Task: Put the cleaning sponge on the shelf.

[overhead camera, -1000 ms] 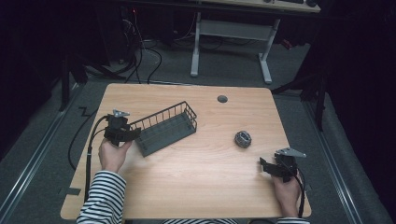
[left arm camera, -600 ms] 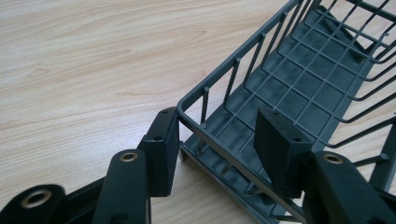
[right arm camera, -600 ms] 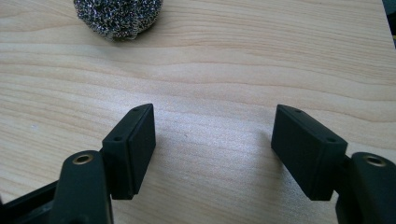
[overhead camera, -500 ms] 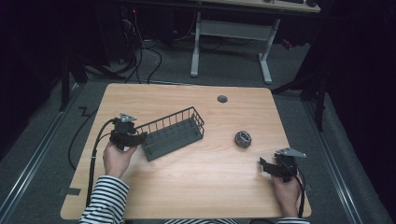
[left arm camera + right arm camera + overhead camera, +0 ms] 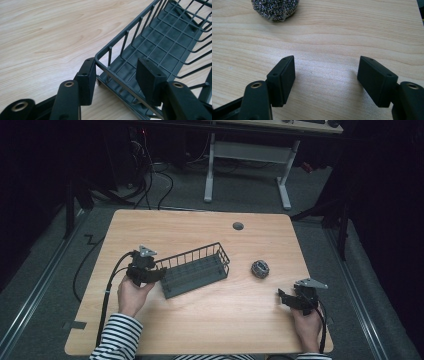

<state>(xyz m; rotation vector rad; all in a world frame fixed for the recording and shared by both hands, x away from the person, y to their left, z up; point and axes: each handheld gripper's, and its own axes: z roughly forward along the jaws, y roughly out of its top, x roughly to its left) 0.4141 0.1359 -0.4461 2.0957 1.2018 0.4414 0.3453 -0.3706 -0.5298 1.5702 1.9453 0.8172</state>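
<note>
Down at the near right corner of the table (image 5: 200, 330) the right gripper (image 5: 290, 300) rests low over bare wood, jaws spread with nothing between them, pointed toward the steel scouring ball (image 5: 260, 269) that sits a little farther in, near the right edge. Over on the left side, the left gripper (image 5: 150, 272) has its pads clamped across the near end wall of the dark wire basket (image 5: 197, 270); in the left gripper view one pad (image 5: 87, 80) presses the outside of the rim corner while the other sits inside against the grid floor, so that's a pinch on the wire basket (image 5: 160, 45). The basket lies slantwise, about mid-table and left of centre, its far end angled toward the cable grommet (image 5: 238, 226) near the far edge. My read: the basket is being slid into place to receive the scourer. To do that well, keep the pinch firm on that end wall, drag level so the base doesn't tip or chatter, and stop with the open top within easy reach of the right hand.
</note>
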